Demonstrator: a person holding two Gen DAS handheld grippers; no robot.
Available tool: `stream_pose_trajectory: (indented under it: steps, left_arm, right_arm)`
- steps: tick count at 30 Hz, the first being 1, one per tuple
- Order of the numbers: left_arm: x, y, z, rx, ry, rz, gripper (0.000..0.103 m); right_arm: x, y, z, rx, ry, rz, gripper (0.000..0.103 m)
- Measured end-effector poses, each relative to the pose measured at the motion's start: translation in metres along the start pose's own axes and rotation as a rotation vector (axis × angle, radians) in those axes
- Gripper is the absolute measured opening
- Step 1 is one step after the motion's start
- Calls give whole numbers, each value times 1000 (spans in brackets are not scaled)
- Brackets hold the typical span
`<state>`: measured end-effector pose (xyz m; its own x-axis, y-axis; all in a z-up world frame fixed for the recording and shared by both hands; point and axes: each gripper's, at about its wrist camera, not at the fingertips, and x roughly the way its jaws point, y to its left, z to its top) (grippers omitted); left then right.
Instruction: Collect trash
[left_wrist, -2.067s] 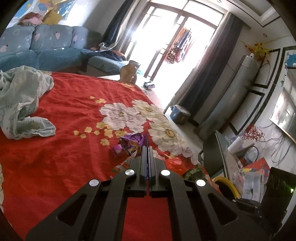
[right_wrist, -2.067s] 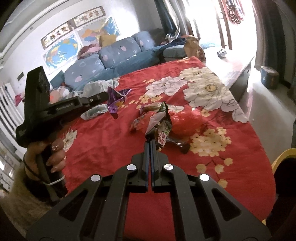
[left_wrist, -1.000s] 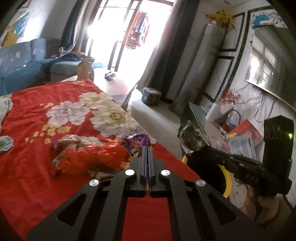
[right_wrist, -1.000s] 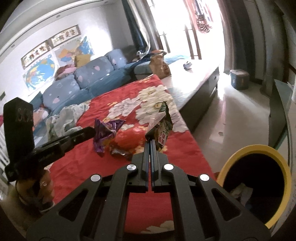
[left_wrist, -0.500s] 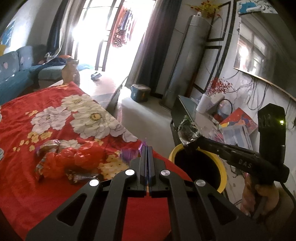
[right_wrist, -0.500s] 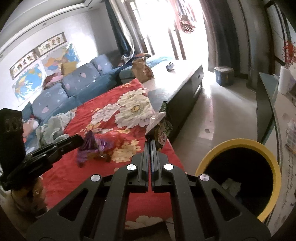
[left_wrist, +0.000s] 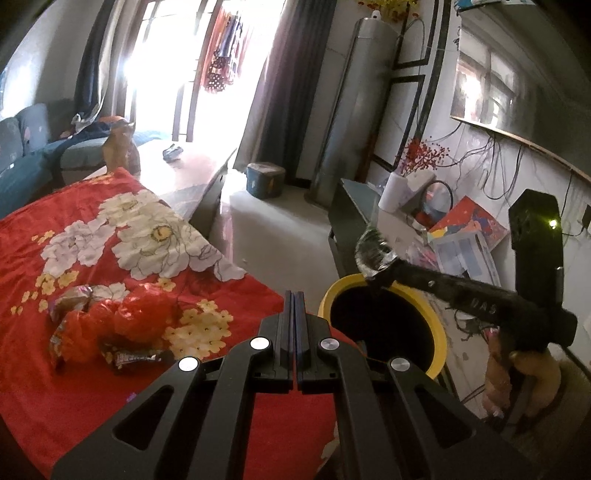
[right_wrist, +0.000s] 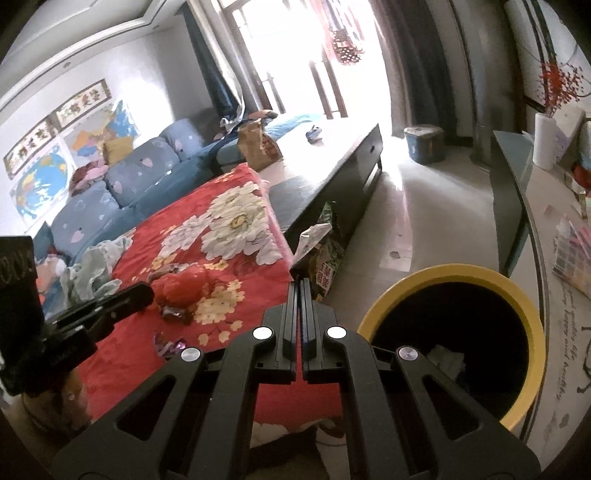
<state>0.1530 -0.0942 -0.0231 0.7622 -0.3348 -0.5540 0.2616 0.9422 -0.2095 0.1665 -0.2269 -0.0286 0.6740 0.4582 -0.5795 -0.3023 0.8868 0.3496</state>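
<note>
My left gripper (left_wrist: 294, 293) is shut with no wrapper between its fingers, near the cloth's edge beside the yellow-rimmed black bin (left_wrist: 327, 299). A purple wrapper (right_wrist: 168, 346) lies on the red floral cloth (right_wrist: 122, 347) below the left gripper (right_wrist: 142, 291). My right gripper (right_wrist: 300, 282) is shut on a green snack wrapper (right_wrist: 323, 258), held left of the bin (right_wrist: 436, 273). In the left wrist view the right gripper (left_wrist: 376, 275) holds that wrapper (left_wrist: 371, 251) over the bin's far rim. A red plastic bag (left_wrist: 129, 317) and several wrappers lie on the cloth.
A brown wrapper (left_wrist: 135, 357) lies by the red bag. The bin holds some paper (right_wrist: 445, 360). A dark low table (right_wrist: 332, 184) stands behind the cloth, a blue sofa (right_wrist: 122, 188) at the back. A glass-topped stand with clutter (left_wrist: 443, 236) is beyond the bin.
The purple wrapper has left the left gripper and now lies on the cloth near its edge. Both grippers swung right toward the bin; the right one carries the green wrapper to the bin's rim.
</note>
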Motion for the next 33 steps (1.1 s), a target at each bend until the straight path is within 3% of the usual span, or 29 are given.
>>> stream_pose_trajectory:
  steps: [6, 8, 9, 10, 17, 22, 27, 33]
  left_arm:
    - [5, 21, -17, -25, 44, 72, 2]
    - [7, 30, -24, -34, 66, 114, 18]
    - [7, 35, -28, -43, 75, 130, 36]
    - [6, 42, -33, -55, 82, 146, 42]
    - [2, 62, -48, -55, 109, 258, 49]
    - [9, 80, -61, -101, 179, 284, 51]
    - [17, 96, -73, -205, 233, 242, 51]
    - [21, 92, -75, -233, 233, 197, 47]
  right_arm:
    - [-4, -19, -4, 34, -2, -34, 0]
    - [-4, -26, -5, 46, -2, -46, 0]
    - [-5, -31, -6, 57, -1, -53, 0]
    - [-5, -35, -7, 66, -2, -60, 0]
    - [-1, -59, -14, 115, 10, -110, 0]
    - [4, -72, -20, 142, 25, -131, 0]
    - [12, -79, -28, 152, 47, -143, 0]
    - [21, -91, -36, 169, 81, -157, 0]
